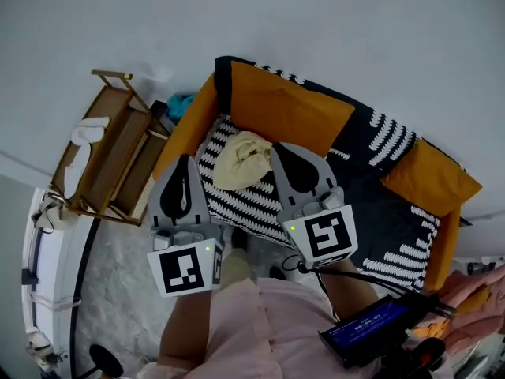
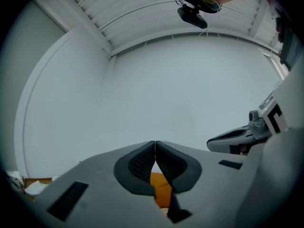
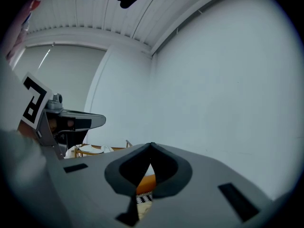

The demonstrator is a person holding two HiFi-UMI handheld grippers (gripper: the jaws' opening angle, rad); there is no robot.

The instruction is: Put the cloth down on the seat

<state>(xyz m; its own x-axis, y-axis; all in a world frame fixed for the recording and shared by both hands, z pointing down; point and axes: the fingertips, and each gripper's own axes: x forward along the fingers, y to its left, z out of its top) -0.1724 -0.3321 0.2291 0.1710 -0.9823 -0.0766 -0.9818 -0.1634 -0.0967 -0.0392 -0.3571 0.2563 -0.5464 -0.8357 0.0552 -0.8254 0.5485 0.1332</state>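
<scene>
In the head view the cloth (image 1: 243, 158) lay bunched on the seat (image 1: 252, 202), near its orange back cushion (image 1: 284, 109). The left gripper (image 1: 186, 164) and right gripper (image 1: 278, 150) hung over the seat's front. The right tip was just beside the cloth, so a dip could snag it and drag it off.

The left gripper view showed jaws pressed together on nothing. The right gripper view showed the same.

No writing was legible.

It looked like a home — a living room. A sofa (image 1: 379, 212) with orange cushions (image 1: 284, 109) and a black-and-white patterned cover stood against a plain white wall (image 1: 331, 22), with a small wooden rack (image 1: 110, 164) beside it on a mottled grey floor (image 1: 118, 290).
</scene>
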